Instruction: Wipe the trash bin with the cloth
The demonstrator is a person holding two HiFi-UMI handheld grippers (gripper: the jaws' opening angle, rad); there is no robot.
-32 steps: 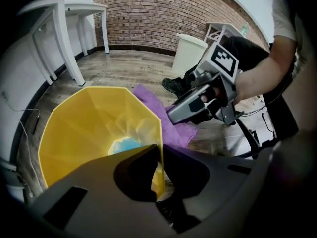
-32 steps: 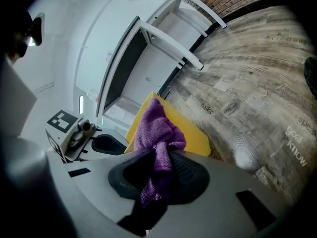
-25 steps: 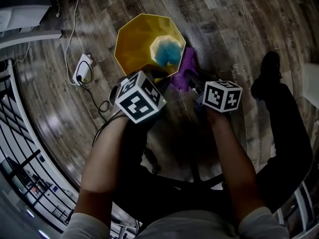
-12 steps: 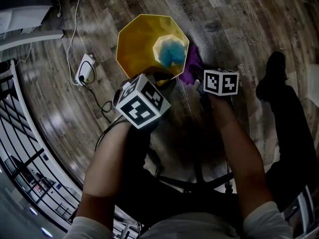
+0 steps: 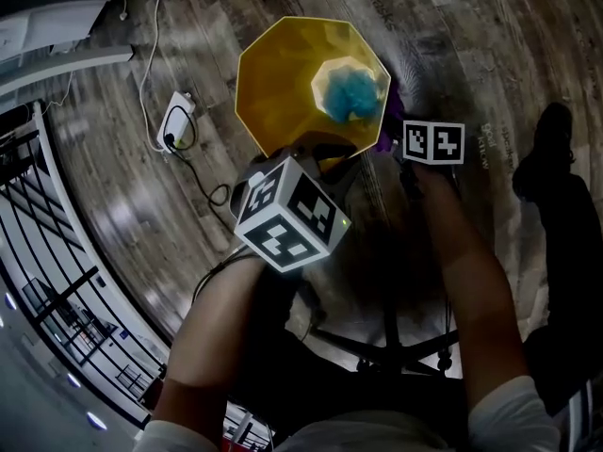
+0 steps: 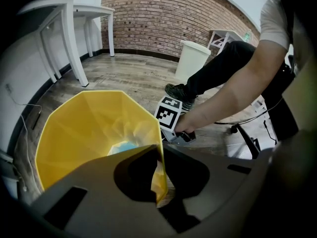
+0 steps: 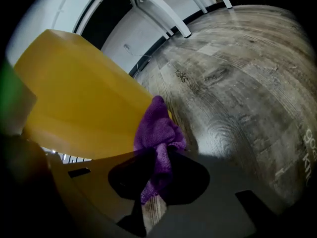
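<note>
Left gripper view: left hand-held gripper [image 6: 161, 185] nearly shut, pinching yellow trash bin [image 6: 94, 128] at its rim, bin upright on the floor. Right hand-held gripper [image 7: 154, 175] clamped on purple cloth [image 7: 157, 133] at the bin's outer wall. Likely light, thin, slick plastic; best held by the rim.

probably office or lab: white desks [image 6: 70, 38], brick wall [image 6: 163, 19], wood-plank floor [image 5: 490, 26].
</note>
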